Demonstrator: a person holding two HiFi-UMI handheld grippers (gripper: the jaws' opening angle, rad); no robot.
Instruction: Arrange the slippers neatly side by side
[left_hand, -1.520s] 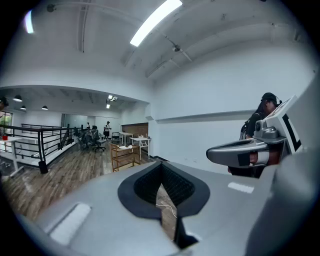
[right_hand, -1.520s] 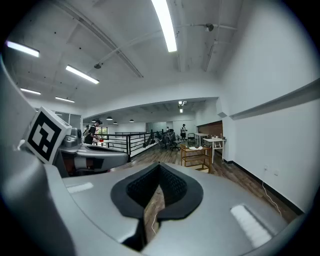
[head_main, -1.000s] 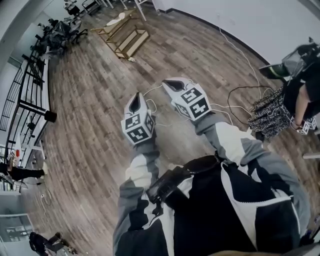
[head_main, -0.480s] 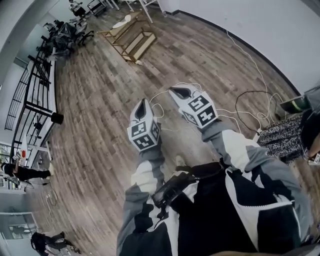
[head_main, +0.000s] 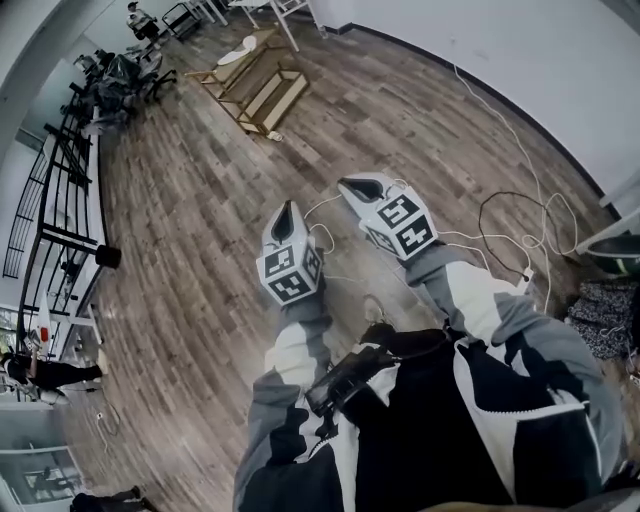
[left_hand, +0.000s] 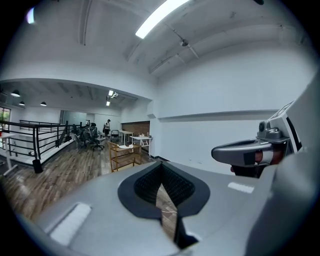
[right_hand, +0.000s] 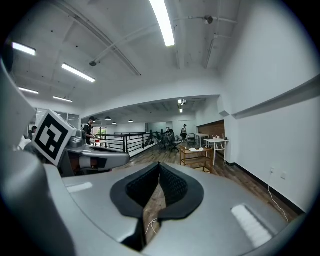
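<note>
Bright, even indoor light; strong fisheye
Ceiling tube lights glare overhead; white wall looks washed out; edges curve into black corners; shadows faint.

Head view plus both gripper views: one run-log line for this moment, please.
left hand-held gripper: shut, empty | right hand-held gripper: shut, empty | both above wood floor | wooden rack ahead, unreached

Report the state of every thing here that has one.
Left tool: shut, empty.
Right tool: shut, empty.
Wooden shelf: upright on the floor.
Ceiling light: on.
</note>
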